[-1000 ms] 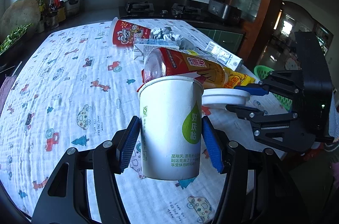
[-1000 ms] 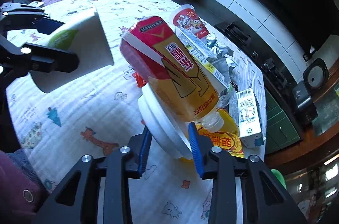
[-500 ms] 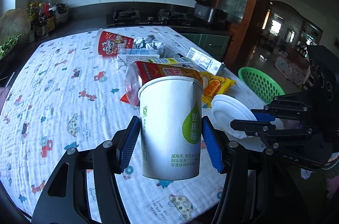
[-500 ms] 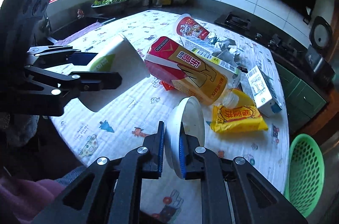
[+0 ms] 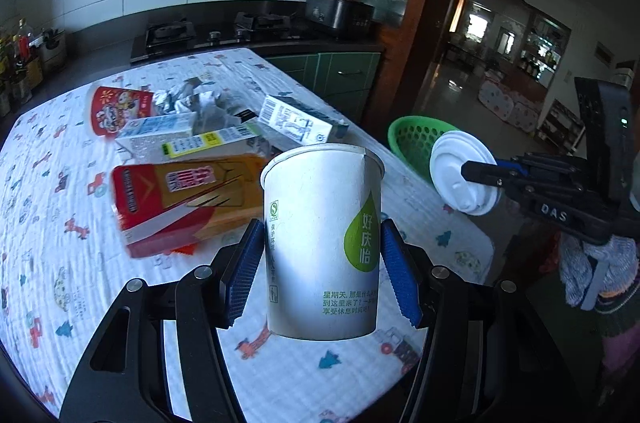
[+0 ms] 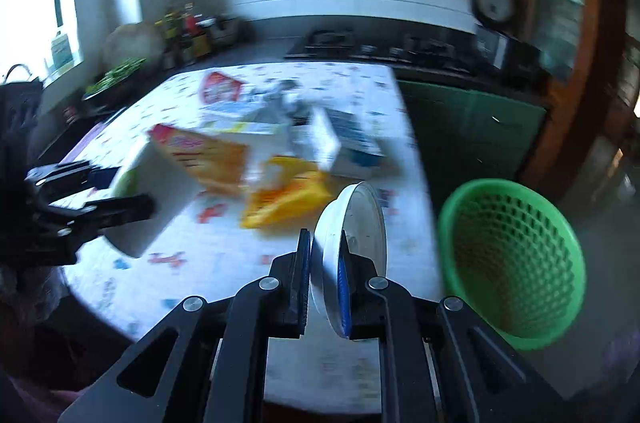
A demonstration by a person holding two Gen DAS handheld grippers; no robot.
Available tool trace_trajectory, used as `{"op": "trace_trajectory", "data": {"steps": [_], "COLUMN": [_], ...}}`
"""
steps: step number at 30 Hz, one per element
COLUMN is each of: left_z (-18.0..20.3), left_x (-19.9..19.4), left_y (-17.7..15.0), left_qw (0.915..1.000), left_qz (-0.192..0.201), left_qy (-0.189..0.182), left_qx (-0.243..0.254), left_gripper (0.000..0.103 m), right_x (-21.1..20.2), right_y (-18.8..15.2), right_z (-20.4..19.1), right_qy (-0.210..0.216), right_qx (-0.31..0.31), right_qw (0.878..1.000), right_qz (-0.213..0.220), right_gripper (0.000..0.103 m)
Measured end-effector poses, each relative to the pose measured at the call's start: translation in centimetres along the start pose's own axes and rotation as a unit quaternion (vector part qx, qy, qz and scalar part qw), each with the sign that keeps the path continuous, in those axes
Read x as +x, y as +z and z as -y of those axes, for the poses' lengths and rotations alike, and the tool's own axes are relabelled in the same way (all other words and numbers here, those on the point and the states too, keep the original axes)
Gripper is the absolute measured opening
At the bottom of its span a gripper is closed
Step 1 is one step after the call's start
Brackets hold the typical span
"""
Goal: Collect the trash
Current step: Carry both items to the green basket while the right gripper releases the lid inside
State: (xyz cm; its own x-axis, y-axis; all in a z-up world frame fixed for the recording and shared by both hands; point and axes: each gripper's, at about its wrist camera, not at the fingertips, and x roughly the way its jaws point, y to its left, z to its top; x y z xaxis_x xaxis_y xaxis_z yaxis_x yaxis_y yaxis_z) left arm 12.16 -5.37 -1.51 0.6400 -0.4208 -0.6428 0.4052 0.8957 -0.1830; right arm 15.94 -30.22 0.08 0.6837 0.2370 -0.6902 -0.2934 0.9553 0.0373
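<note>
Just beside the green basket (image 6: 510, 259), on its table side, my right gripper (image 6: 324, 277) has its jaws clamped narrow on the white plastic lid (image 6: 352, 223), gripped on edge so the disc stands nearly upright; they have just been closing onto it. In the left wrist view that lid (image 5: 460, 177) sits in front of the basket rim (image 5: 416, 135), not yet over the opening. My left gripper (image 5: 322, 267) holds the white paper cup (image 5: 322, 243) upright at mid-width, blue pads (image 5: 244, 275) on both sides of it, over the table's near corner, further from the basket than the lid. Step in hand, as I read it: carrying two items to the bin at once, lid first. Next move should be: bring the right hand over the basket mouth, tip the lid flat or edge-down, open the jaws, then follow with the cup. Risk: the lid is thin and could catch the rim if released early. Remaining trash is well apart from the basket, across the patterned tablecloth (image 5: 60, 263): red-and-orange bottle (image 5: 180, 199), yellow snack wrapper (image 6: 288, 199), cartons (image 5: 296, 121), red printed cup (image 5: 120, 109), crumpled foil (image 5: 188, 99). Right view is motion-blurred, so fine detail there is uncertain.
</note>
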Motion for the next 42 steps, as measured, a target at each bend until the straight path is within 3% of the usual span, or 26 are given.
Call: {"op": "trace_trajectory", "data": {"steps": [6,15,21,30,42], "left_z": [3.4,7.3,9.1,12.2,15.5], "left_x": [4.0,10.2,13.3,16.8,21.4], "left_y": [2.8,6.5,8.4,10.5,11.3], "left_qw": [0.9993,0.9972,0.9954,0.9925,0.9887], "left_qz": [-0.015,-0.041,-0.057,-0.073,-0.102], "left_qy": [-0.028,-0.043,-0.057,-0.071,-0.071], "left_qx": [0.018,0.046,0.051,0.068,0.084], "left_gripper": [0.058,0.058,0.059,0.059,0.059], "right_x": [3.6,11.1,13.5,12.2,8.7], "right_y": [-0.6,-2.3,-3.0,-3.8,-4.7], "right_z": [9.7,18.2,20.3,21.0,21.2], "right_qy": [-0.052,-0.039,-0.030,-0.033,-0.056], "right_qx": [0.078,0.167,0.205,0.206,0.188], "right_qw": [0.995,0.978,0.967,0.968,0.973], "right_qz": [-0.043,-0.120,-0.152,-0.139,-0.119], "right_gripper": [0.012,0.013,0.013,0.014,0.036]}}
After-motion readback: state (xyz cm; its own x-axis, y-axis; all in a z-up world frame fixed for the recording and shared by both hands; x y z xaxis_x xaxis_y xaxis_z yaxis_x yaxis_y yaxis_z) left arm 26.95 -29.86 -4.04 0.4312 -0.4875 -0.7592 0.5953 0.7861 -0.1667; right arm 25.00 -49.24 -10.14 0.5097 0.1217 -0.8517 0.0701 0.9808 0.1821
